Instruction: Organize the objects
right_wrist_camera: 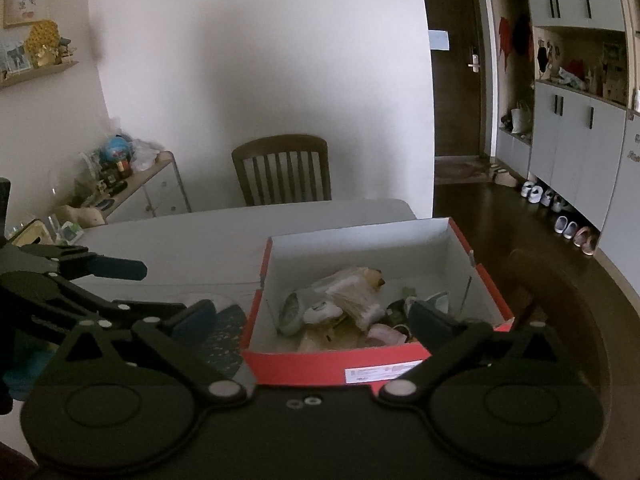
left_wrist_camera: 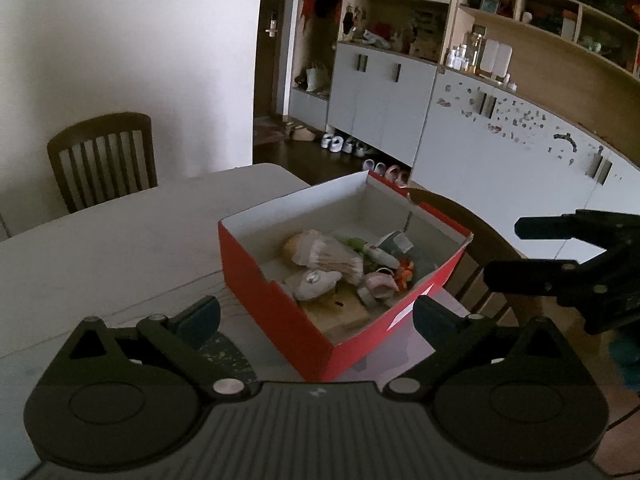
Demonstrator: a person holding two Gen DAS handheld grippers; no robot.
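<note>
The left gripper (left_wrist_camera: 316,314) points forward and downward with its jaws spread wide and nothing between them. The right gripper (right_wrist_camera: 316,318) is beside it, equally wide and empty.

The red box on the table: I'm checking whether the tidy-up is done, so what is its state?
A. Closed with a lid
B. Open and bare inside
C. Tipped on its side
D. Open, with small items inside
D: the red box stands upright with no lid on it, and small items lie heaped on its floor.
</note>
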